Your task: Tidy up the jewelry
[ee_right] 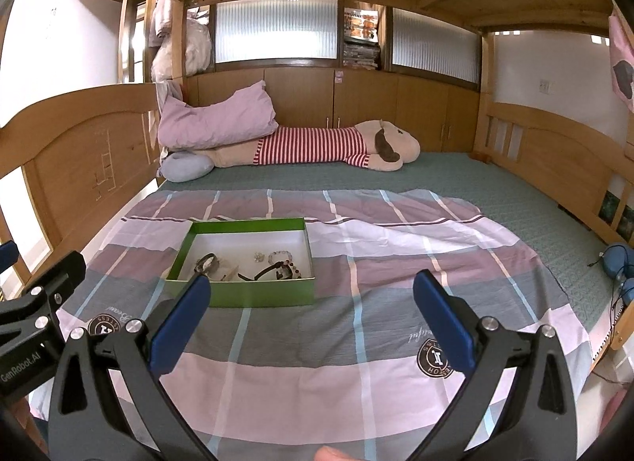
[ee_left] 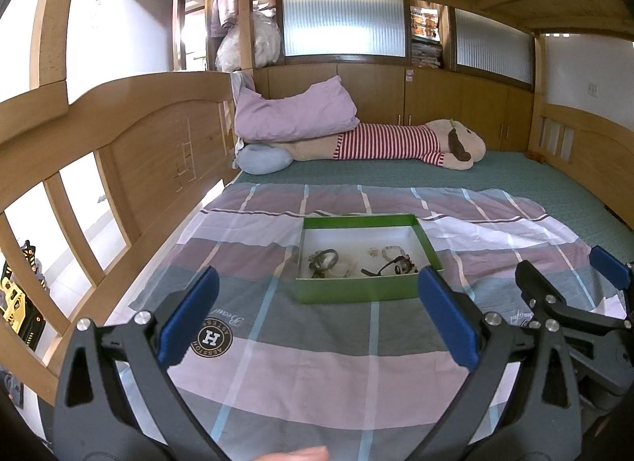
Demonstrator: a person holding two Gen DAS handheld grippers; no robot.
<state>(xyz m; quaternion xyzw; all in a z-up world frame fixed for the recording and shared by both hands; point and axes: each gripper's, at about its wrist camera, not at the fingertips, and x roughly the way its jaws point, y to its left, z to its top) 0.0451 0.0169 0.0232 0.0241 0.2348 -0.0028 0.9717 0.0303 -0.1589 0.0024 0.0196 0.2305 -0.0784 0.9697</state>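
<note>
Both my left gripper (ee_left: 317, 314) and right gripper (ee_right: 311, 320) gape wide, empty; green box (ee_left: 337, 294) holds tangled bracelets (ee_left: 325, 259).

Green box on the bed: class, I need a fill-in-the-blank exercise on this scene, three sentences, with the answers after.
1. The jewelry lies inside a box whose outer walls are ____.
2. Both the left gripper and the right gripper are ____ and hold nothing.
3. The plush toy wears a shirt with red and white ____.

Missing words: green; open; stripes
</note>
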